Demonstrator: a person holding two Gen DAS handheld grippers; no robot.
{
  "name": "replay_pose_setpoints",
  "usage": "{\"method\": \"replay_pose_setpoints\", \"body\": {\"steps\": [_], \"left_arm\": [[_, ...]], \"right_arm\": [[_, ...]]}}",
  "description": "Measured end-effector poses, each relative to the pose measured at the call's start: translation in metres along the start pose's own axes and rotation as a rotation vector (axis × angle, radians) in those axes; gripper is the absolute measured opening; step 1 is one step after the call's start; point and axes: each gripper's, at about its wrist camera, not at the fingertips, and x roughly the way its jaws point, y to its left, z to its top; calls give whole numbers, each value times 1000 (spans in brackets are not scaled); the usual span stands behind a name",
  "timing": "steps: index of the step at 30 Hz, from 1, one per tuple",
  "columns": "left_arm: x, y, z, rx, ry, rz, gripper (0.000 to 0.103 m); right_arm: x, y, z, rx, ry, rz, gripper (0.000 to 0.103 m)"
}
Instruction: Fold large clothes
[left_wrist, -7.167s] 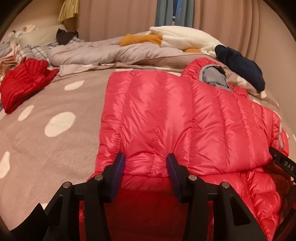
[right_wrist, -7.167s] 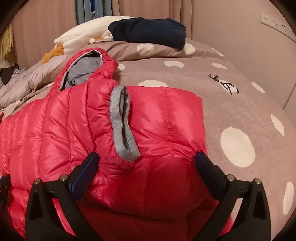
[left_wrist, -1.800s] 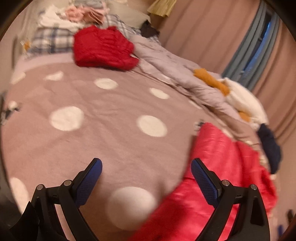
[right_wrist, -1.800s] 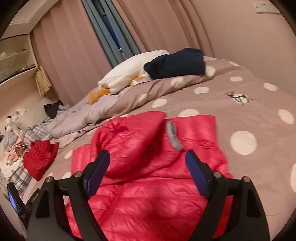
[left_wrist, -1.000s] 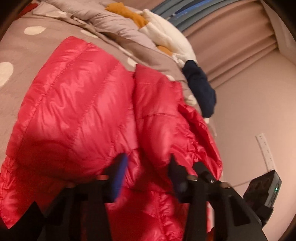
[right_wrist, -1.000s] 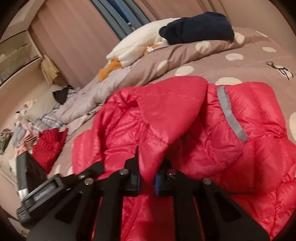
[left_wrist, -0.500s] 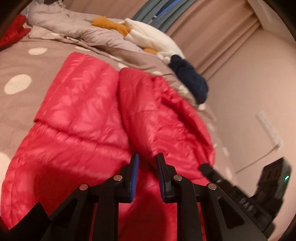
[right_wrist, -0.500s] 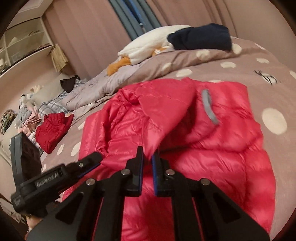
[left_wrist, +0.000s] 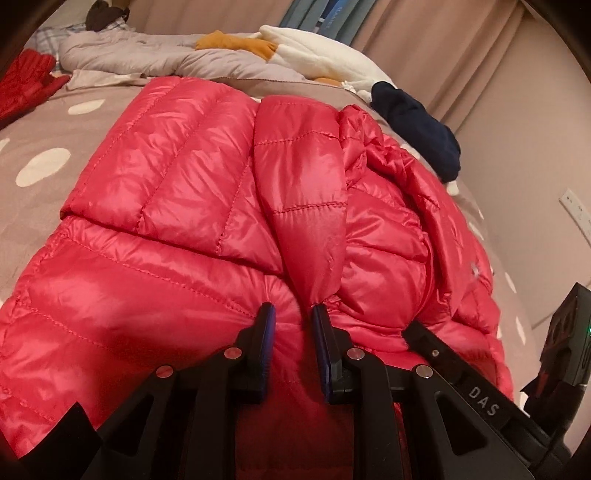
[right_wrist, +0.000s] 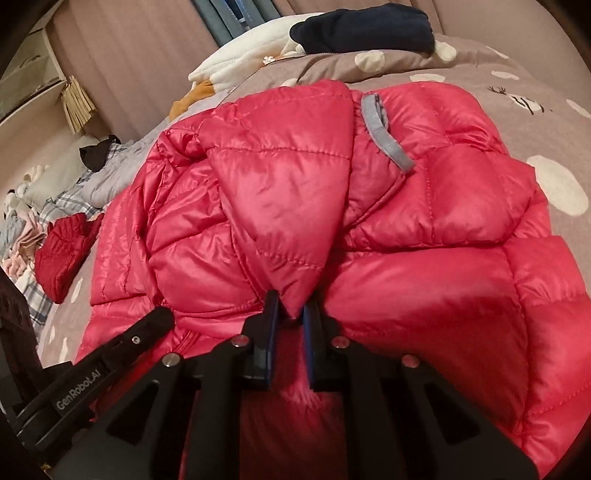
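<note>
A shiny red down jacket (left_wrist: 177, 206) lies folded on the spotted bed cover (left_wrist: 40, 162), its grey-trimmed cuff (right_wrist: 384, 136) on top. The hood (left_wrist: 303, 192) is drawn toward me over the folded body. My left gripper (left_wrist: 291, 312) is shut on the hood's near edge, red fabric bunched between its blue pads. My right gripper (right_wrist: 291, 306) is shut on the same hood (right_wrist: 280, 206) close beside it. Each gripper's black finger shows at the other view's edge, so the two hold side by side.
A dark red garment (right_wrist: 62, 247) lies at the far left of the bed. A navy garment (right_wrist: 362, 29), white and orange clothes (left_wrist: 314, 48) and a grey quilt (left_wrist: 147, 55) are heaped at the back. The wall with a socket (left_wrist: 576, 210) runs along the right.
A second ago the left jaws stood apart; now they are closed on the hood. Both grippers have sunk toward the jacket, and the hood lies further over the folded body.
</note>
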Motion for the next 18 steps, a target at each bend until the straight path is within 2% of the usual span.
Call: {"method": "replay_pose_setpoints", "body": {"steps": [4, 9, 11, 13, 14, 15, 16, 17, 18], "left_arm": [[4, -2, 0, 2, -3, 6, 21], [1, -2, -3, 1, -1, -8, 22], [-3, 1, -5, -2, 3, -27, 27], [-10, 2, -5, -7, 4, -33, 33], [-16, 2, -5, -16, -2, -24, 41], [-22, 4, -4, -29, -10, -15, 46], [-31, 5, -4, -42, -30, -8, 62], [-43, 8, -5, -53, -64, -7, 79], [-57, 12, -7, -65, -116, -9, 85]], "right_arm": [[3, 7, 1, -35, -3, -32, 9], [2, 8, 0, -21, -6, -11, 12], [0, 6, 1, -10, -5, 7, 13], [-5, 5, 0, -7, -5, 26, 19], [-9, 4, -1, -9, -10, 42, 29], [-14, 3, -1, -7, -17, 56, 45], [-19, 1, -1, 1, -24, 72, 55], [-27, 0, -1, 10, -33, 85, 70], [-38, -1, -2, 15, -53, 88, 77]]}}
